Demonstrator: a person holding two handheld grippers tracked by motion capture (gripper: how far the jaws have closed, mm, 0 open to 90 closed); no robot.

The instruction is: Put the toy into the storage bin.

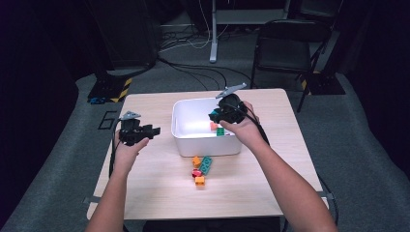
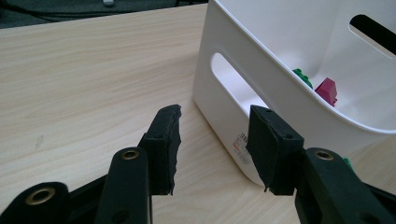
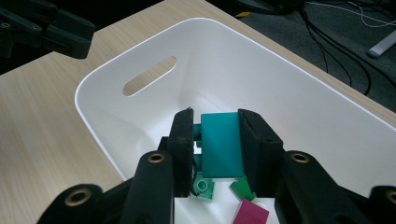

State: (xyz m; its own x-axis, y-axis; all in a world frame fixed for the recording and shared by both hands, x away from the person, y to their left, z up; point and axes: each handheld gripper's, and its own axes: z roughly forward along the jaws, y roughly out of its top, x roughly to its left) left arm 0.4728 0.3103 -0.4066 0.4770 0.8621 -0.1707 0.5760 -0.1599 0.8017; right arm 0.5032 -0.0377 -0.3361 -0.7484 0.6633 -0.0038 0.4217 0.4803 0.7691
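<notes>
Right gripper [image 3: 215, 149] jaws clamp a teal block [image 3: 221, 144]; left gripper [image 2: 215, 144] jaws gape, apparently empty.

A dim lab or studio: grey carpet [image 1: 58, 159], floor cables [image 1: 193, 43], a folding chair [image 1: 285, 43], hazard-striped stand base [image 1: 111, 89].

Rt tool [image 3: 215, 150] w/ teal brick [image 3: 221, 143], tub [image 3: 116, 116]

Dark room, grey carpet [image 1: 367, 159], black chair [image 1: 285, 46].
</notes>
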